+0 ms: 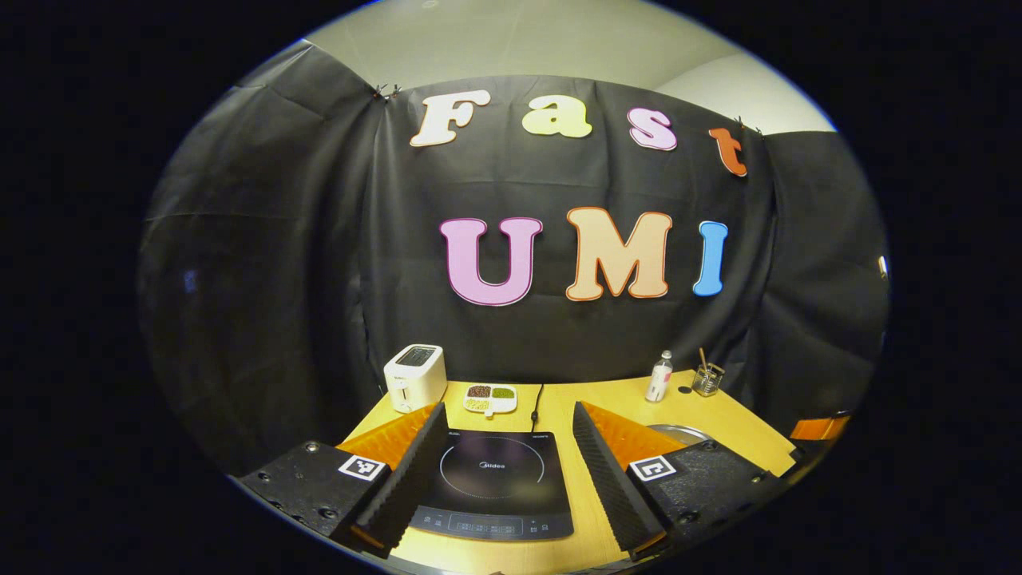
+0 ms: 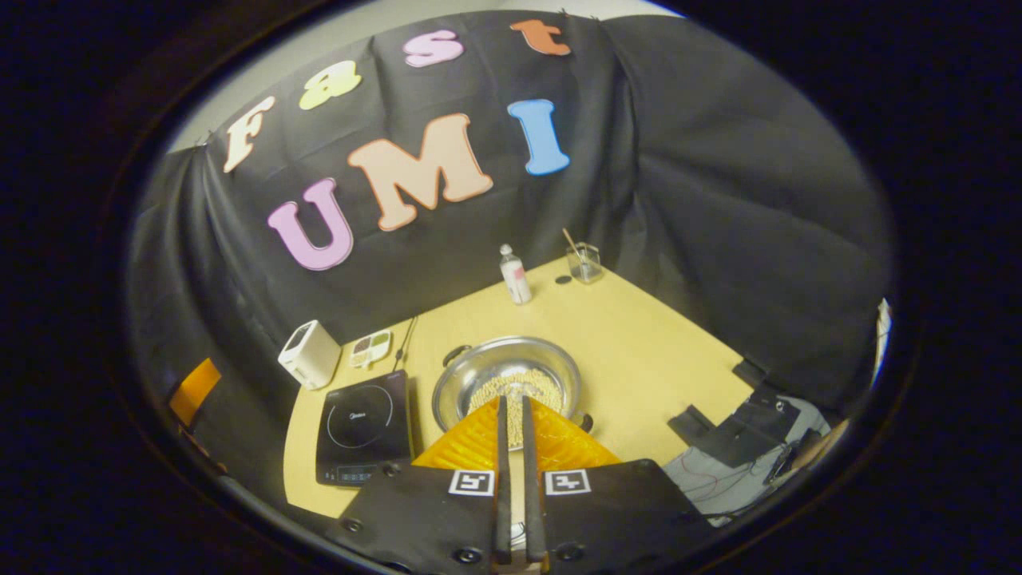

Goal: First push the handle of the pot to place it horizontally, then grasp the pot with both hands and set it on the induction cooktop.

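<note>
The silver pot [image 2: 507, 375] stands on the yellow table [image 2: 639, 351], with pale grains inside. One small handle [image 2: 457, 354] points to the far left, the other [image 2: 585, 421] to the near right. In the right gripper view my right gripper [image 2: 515, 401] hangs above the pot's near rim, its fingers shut with a thin slit and nothing between them. The black induction cooktop [image 2: 363, 427] lies left of the pot. In the left gripper view my left gripper [image 1: 509, 407] is open, its fingers flanking the cooktop [image 1: 491, 479] from above. The pot's rim [image 1: 679, 433] peeks out behind the right finger.
A white toaster [image 1: 415, 375], a divided dish [image 1: 490, 398] of beans and the cooktop's cord [image 1: 536, 403] sit behind the cooktop. A bottle [image 2: 515, 274] and a glass cup [image 2: 585, 262] stand at the table's far edge. Black hardware and wires [image 2: 734, 435] lie beyond the table's right side.
</note>
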The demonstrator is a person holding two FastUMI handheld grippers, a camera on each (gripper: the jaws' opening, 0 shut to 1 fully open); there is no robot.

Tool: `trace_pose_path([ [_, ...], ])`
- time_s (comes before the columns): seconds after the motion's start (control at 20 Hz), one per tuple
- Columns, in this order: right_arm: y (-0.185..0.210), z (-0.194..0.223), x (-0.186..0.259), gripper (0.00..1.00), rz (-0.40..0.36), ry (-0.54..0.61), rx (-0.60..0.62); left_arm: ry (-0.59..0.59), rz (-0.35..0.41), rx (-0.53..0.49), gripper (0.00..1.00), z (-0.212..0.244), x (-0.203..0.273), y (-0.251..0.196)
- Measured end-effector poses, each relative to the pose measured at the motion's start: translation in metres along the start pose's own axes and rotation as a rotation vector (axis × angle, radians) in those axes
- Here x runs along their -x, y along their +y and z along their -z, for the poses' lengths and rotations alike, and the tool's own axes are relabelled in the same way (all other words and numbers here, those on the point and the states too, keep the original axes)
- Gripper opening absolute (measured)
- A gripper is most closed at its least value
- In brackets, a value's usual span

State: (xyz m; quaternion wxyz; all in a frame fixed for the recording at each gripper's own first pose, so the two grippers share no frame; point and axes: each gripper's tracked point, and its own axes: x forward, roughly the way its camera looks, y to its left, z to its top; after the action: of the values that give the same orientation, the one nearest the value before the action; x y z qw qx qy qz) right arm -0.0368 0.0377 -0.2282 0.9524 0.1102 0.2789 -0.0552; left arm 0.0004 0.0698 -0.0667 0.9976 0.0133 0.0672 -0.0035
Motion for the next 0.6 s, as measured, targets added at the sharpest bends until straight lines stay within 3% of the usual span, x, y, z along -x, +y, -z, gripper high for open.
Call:
trace_pose_path([
  [0.05, -0.005, 0.008, -0.004, 0.01, 0.011, 0.033, -0.014, 0.007, 0.004, -0.002, 0.95, 0.003, -0.003, -0.002],
  [0.1, -0.010, 0.017, -0.010, 0.09, 0.020, 0.065, -0.030, 0.015, 0.007, -0.001, 0.95, 0.005, -0.007, -0.005],
  [0.2, -0.017, 0.032, -0.023, 0.09, 0.032, 0.137, -0.056, 0.039, 0.009, 0.009, 0.95, 0.014, -0.017, -0.009],
  [0.25, -0.020, 0.040, -0.031, 0.09, 0.037, 0.173, -0.070, 0.055, 0.008, 0.018, 0.95, 0.018, -0.022, -0.011],
  [0.3, -0.023, 0.047, -0.037, 0.01, 0.040, 0.212, -0.083, 0.077, 0.005, 0.029, 0.92, 0.024, -0.026, -0.013],
  [0.35, -0.025, 0.053, -0.041, 0.09, 0.042, 0.244, -0.093, 0.093, -0.003, 0.042, 0.96, 0.030, -0.033, -0.013],
  [0.5, -0.034, 0.065, -0.063, 0.09, 0.057, 0.312, -0.080, 0.137, -0.029, 0.080, 0.92, 0.042, -0.051, -0.012],
  [0.6, -0.036, 0.072, -0.073, 0.09, 0.057, 0.355, -0.075, 0.168, -0.052, 0.096, 0.96, 0.049, -0.060, -0.009],
])
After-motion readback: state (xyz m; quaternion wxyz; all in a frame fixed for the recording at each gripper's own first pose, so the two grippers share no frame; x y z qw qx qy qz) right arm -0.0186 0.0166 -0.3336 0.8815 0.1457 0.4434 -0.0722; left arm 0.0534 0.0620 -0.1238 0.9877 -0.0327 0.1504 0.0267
